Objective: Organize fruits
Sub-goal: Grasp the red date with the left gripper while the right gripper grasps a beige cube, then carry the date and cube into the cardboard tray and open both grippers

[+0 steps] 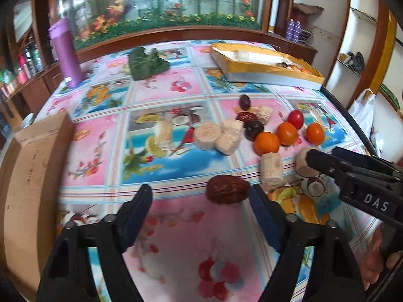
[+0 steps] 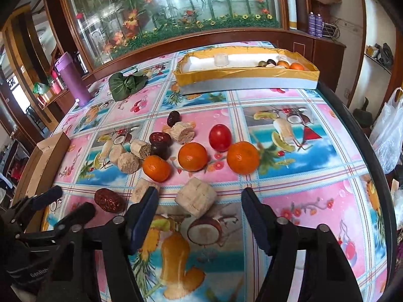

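Two open grippers I'm lowering for a pick: my left gripper [image 1: 201, 197] flanks nothing, the date [image 1: 228, 189] just ahead, my right gripper [image 2: 200, 198] straddles a pale chunk [image 2: 196, 199], both well short of the tray [image 2: 252, 76], so next I close squarely.

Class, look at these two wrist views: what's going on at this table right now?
A person holds a gripper in each hand over a table strewn with oranges, red dates and pale cut chunks. The left gripper hangs open near a red date; the right gripper is open around a pale chunk. Neither holds anything. A yellow-rimmed tray at the far side already has a few fruits in it.
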Demonstrator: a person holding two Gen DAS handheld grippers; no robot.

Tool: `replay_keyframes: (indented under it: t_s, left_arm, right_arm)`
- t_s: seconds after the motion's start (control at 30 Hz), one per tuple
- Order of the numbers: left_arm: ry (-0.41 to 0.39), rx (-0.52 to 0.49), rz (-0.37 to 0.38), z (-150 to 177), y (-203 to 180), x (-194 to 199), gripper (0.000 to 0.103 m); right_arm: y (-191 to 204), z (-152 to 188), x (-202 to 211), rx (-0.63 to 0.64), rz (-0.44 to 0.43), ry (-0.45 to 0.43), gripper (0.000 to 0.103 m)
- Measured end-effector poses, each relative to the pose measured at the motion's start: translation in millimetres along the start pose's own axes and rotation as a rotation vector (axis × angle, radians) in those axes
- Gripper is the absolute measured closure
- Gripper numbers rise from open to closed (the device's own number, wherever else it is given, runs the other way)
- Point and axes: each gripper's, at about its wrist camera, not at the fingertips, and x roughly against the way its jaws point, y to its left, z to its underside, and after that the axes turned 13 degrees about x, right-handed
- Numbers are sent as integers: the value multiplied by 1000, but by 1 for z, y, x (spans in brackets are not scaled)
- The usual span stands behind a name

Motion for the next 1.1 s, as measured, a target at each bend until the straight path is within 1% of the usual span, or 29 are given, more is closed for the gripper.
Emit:
replay_keyframes:
  t_s: [0.07,0.1,0.17,0.3,0.37,0.4,0.43,0.47,0.53,0.63,0.8,0.9,0.97,1.03,1.1]
  left_arm:
    - [27,-11,11,-1,-4,-10,38]
    - [39,-12,19,-2,-5,-14,40]
    - [60,-10,37,-2,-6,-21,40]
    - [81,-18,42,0,-9,-30,40]
    - [65,-39,34,2,-13,-29,42]
    - [59,-42,31,3,-13,-28,55]
    - [55,-45,29,3,-13,-27,60]
    - [59,-43,34,3,-12,-26,60]
    - [65,-17,70,3,-7,-21,60]
    - [40,3,79,4,0,-8,60]
    - [-20,69,112,0,28,34,60]
    - [-77,120,125,-4,55,67,60]
    - [-122,154,103,-8,81,88,60]
    - [-147,190,78,-12,107,103,60]
    - [-169,215,22,-15,140,116,60]
  right_arm:
    - [2,-2,-7,5,-9,17,48]
    - [2,-2,-10,3,-15,28,50]
    - [2,-2,-15,0,-27,36,51]
    - [4,-2,-21,3,-25,46,52]
    - [4,-1,-25,3,-19,53,61]
    - [5,-2,-26,4,-16,55,61]
    - [5,-2,-26,5,-18,51,61]
    - [5,-2,-26,5,-17,50,61]
    - [5,-2,-26,1,-17,48,61]
    - [5,-1,-18,-12,-25,37,61]
    - [23,-7,18,33,-23,-35,61]
    - [44,-18,41,80,-62,-75,61]
    - [67,-26,56,134,-93,-102,61]
    - [96,-36,69,210,-121,-126,61]
    - [130,-47,79,288,-157,-151,61]
